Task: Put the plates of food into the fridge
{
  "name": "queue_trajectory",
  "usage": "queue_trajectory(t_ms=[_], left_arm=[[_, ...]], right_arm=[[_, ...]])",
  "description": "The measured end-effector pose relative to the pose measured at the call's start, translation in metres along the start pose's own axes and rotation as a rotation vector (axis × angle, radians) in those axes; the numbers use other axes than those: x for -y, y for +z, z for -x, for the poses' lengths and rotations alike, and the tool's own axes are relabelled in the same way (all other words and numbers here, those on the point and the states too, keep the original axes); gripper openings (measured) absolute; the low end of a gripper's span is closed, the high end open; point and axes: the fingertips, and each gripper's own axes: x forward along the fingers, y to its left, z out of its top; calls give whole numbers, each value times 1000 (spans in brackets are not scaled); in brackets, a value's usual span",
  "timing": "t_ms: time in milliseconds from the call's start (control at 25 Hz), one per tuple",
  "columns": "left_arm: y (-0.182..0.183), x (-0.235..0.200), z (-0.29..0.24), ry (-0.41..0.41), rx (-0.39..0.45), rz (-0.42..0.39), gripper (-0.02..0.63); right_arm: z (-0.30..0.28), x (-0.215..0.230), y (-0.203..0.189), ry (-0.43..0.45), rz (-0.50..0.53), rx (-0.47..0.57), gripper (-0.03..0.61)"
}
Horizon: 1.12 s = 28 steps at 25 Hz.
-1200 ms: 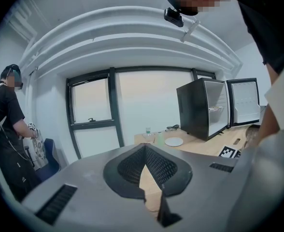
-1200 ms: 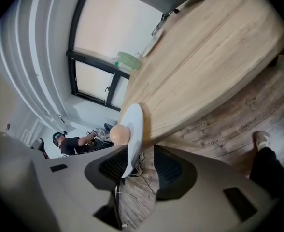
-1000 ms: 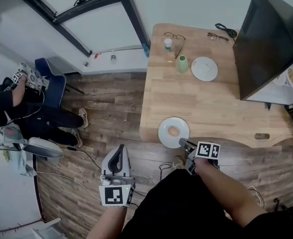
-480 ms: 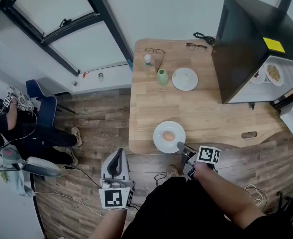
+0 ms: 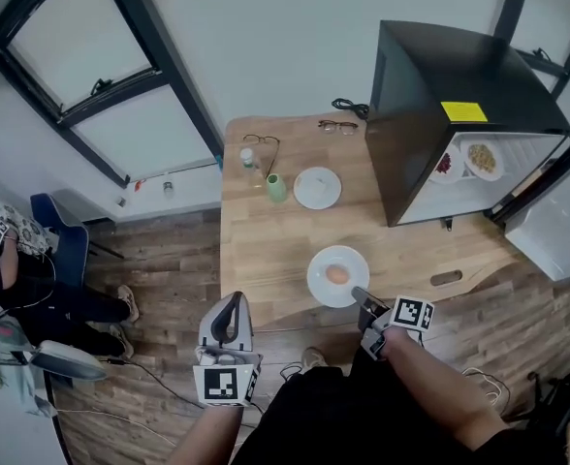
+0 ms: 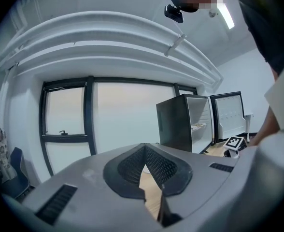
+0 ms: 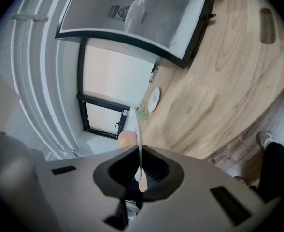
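Clearly the right gripper (image 5: 361, 296) is clamped on the near rim of the plate (image 5: 318, 265), its jaws having just been closing onto that thin edge, and the plate with its round, egg-like piece of food (image 5: 336, 275) sits over the near edge of the wooden table (image 5: 266, 245), well apart from the fridge (image 5: 430, 76). The main risk, as I judge it, is the one-sided pinch: the whole plate hangs from a single point on its rim, so any droop or twist of the wrist could tip it and roll the food off, or let the rim slip out of the pads. The left gripper (image 5: 230, 303) hangs off the table's edge, its tips together on nothing, so it gives no support underneath. The fridge door (image 5: 556, 226) stands open at the right, and a shelf inside already carries two plates of food (image 5: 482, 155), which leaves little room and invites a knock on the way in. Across the table an empty-looking second plate (image 5: 317, 188), a green cup (image 5: 277, 187), a small bottle (image 5: 248, 157) and two pairs of glasses (image 5: 263, 143) lie at the far side, off the straight path. A seated person (image 5: 14, 279) is well away at the left.
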Motion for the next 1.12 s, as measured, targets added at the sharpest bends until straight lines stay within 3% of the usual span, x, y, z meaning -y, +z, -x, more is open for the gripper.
queue_trajectory(t_ms=[240,680,1120], left_arm=[[19,41,-48,-65,49,27,3],[45,116,-124,-173,81,3,3],[65,164,-182,-170,73,-15,3]], right_arm=[[51,5,61,-31,18,95,30],[129,35,150,-58,-17,261,31],[163,73,218,-68,-82,297,31]])
